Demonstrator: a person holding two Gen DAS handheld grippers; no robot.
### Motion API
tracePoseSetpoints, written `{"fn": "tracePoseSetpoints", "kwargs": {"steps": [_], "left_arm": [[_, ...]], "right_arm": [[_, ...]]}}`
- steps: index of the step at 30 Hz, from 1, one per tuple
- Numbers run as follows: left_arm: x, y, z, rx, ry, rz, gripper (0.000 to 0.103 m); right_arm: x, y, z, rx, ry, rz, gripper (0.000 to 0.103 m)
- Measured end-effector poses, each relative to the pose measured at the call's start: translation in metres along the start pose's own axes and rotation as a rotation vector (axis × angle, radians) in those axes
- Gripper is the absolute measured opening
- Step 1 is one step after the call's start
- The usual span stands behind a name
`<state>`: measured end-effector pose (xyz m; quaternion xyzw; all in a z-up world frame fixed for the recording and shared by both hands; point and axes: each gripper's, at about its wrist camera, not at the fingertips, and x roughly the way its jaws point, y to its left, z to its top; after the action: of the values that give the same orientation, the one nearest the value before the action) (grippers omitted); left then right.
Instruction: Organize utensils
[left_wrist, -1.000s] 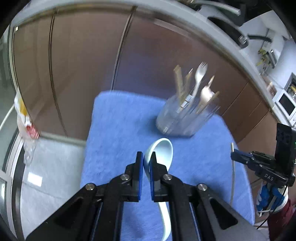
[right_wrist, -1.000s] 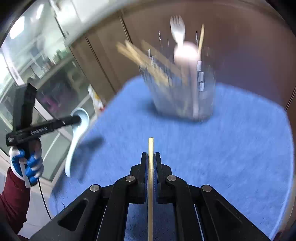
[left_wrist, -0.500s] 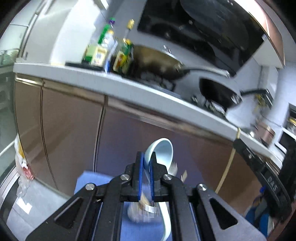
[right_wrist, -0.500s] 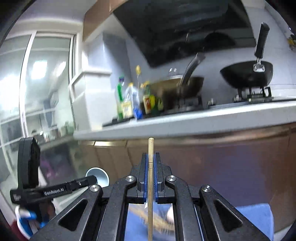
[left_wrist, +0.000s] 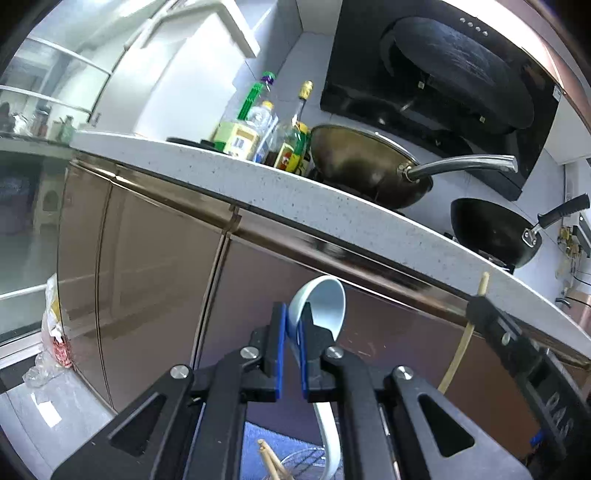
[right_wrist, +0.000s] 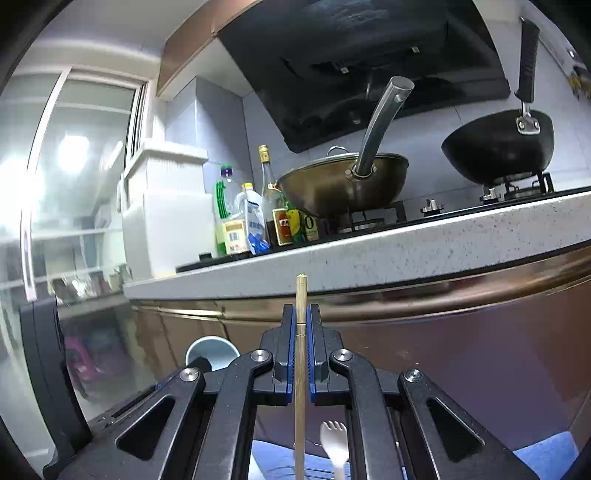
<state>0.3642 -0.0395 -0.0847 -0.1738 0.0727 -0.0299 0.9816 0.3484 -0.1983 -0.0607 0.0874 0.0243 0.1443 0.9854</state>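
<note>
Pale-blue spoon (left_wrist: 320, 309) and wooden chopstick (right_wrist: 301, 332), both lifted.
Your left gripper (left_wrist: 291, 325) clamps the spoon, your right gripper (right_wrist: 301, 317) the chopstick; the blue mat (left_wrist: 255, 439) has dropped to 6 o'clock, the stove counter (right_wrist: 424, 254) now fills 12.

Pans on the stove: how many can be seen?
2. A brass-coloured wok with a steel handle sits beside the bottles; a black pan sits further right. Others may be out of frame.
</note>
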Motion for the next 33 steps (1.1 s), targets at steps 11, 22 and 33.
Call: {"fn": "tracePoseSetpoints", "kwargs": {"steps": [11,22,33], "left_arm": [[-0.020,0.005,-0.034,0.008,0.024,-0.069,0.026],[-0.112,0.015,-0.007,0.087,0.097,-0.101,0.035],[-0.217,0.012,-0.018,0.244,0.301,-0.084,0.044]], "right_arm": [[-0.027,0.000,-0.031,-0.069,0.030,-0.023,0.031],[-0.091,-0.007,-0.024,-0.034,0.117,-0.104,0.037],[-0.197,0.014,-0.042,-0.004,0.267,-0.189,0.061]]}}
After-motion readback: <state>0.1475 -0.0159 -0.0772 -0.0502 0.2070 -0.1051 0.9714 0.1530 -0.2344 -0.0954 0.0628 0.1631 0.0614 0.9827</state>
